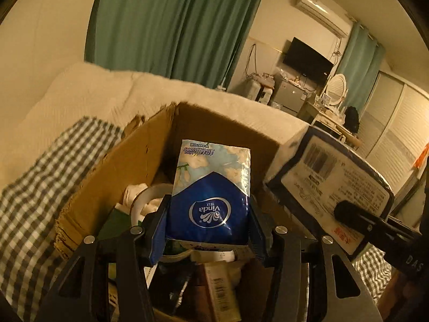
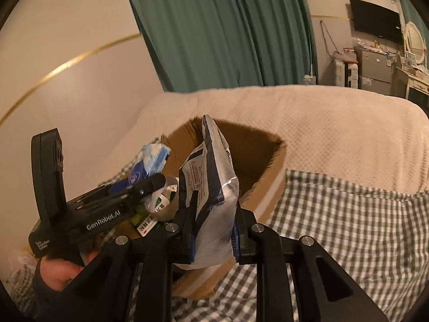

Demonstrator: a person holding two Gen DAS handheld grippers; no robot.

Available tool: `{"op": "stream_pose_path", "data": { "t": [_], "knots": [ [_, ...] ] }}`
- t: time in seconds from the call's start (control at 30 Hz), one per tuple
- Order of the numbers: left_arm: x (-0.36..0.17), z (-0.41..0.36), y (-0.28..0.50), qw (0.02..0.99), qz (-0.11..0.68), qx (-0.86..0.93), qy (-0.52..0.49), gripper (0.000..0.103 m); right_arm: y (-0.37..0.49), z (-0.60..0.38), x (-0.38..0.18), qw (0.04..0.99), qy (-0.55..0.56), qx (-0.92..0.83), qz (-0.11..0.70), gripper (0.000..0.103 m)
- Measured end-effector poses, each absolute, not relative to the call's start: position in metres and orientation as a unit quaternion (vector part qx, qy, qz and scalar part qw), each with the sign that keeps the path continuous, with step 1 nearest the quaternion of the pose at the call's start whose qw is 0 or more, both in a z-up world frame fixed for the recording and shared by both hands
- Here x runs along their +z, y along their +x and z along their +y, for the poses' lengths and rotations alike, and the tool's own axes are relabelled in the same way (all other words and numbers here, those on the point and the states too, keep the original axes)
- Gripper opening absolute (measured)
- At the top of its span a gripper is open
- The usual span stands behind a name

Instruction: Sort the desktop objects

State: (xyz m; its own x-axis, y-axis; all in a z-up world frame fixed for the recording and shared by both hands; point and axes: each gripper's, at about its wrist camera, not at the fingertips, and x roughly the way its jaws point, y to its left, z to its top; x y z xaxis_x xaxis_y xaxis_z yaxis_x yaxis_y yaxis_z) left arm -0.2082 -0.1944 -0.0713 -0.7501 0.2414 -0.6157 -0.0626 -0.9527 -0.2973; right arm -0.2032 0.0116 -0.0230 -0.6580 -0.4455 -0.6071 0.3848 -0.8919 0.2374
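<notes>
Now both hands are loaded at once, right over the cardboard box [image 1: 150,150] that sits on the checked cloth [image 2: 335,214]. Left gripper [image 1: 207,230] is clamped on the blue Vinda tissue pack [image 1: 211,187], blue pads pressing either side of its lower half, pack standing upright above the box's clutter: a roll of tape [image 1: 150,196], a tube [image 1: 222,292], odds and ends. Right gripper [image 2: 214,228] is pinched tight on the flat silver-and-navy pouch [image 2: 211,187], edge-on to its own camera, label side showing in the left view; it hangs over the near rim of the box, just beside the left gripper. A hand [image 2: 61,271] shows under the left tool.

My read: this is the carry step, two items held together above the box, though whether they are going in or coming out I can't say. Next move calls for keeping the two tools from knocking each other, picking each item's spot, and letting go only once the pack and pouch are low and settled
</notes>
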Motion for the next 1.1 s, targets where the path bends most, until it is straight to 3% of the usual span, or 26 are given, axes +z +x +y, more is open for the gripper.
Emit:
{"op": "stream_pose_path", "data": {
  "t": [0.23, 0.27, 0.37, 0.53, 0.7, 0.9, 1.1],
  "knots": [
    [-0.081, -0.205, -0.202, 0.081, -0.125, 0.925, -0.349, 0.059, -0.226, -0.008, -0.035, 0.214, 0.350, -0.911, -0.040, 0.021],
    [-0.079, -0.205, -0.202, 0.077, -0.121, 0.926, -0.349, 0.066, -0.227, -0.007, -0.036, 0.209, 0.351, -0.912, -0.046, 0.025],
    [-0.071, -0.205, -0.196, 0.064, -0.115, 0.931, -0.341, 0.085, -0.220, 0.000, -0.036, 0.200, 0.345, -0.915, -0.063, 0.057],
    [-0.057, -0.194, -0.184, 0.045, -0.106, 0.935, -0.335, 0.093, -0.198, 0.017, -0.026, 0.180, 0.328, -0.925, -0.065, 0.060],
    [-0.046, -0.168, -0.171, 0.036, -0.085, 0.941, -0.324, 0.103, -0.166, 0.054, -0.019, 0.122, 0.319, -0.938, -0.064, 0.074],
    [-0.047, -0.147, -0.158, 0.021, -0.094, 0.939, -0.331, 0.103, -0.143, 0.087, -0.024, 0.046, 0.322, -0.945, -0.044, 0.091],
    [-0.052, -0.128, -0.134, 0.034, -0.102, 0.940, -0.324, 0.103, -0.126, 0.102, -0.045, 0.019, 0.343, -0.938, -0.039, 0.097]
  ]
}}
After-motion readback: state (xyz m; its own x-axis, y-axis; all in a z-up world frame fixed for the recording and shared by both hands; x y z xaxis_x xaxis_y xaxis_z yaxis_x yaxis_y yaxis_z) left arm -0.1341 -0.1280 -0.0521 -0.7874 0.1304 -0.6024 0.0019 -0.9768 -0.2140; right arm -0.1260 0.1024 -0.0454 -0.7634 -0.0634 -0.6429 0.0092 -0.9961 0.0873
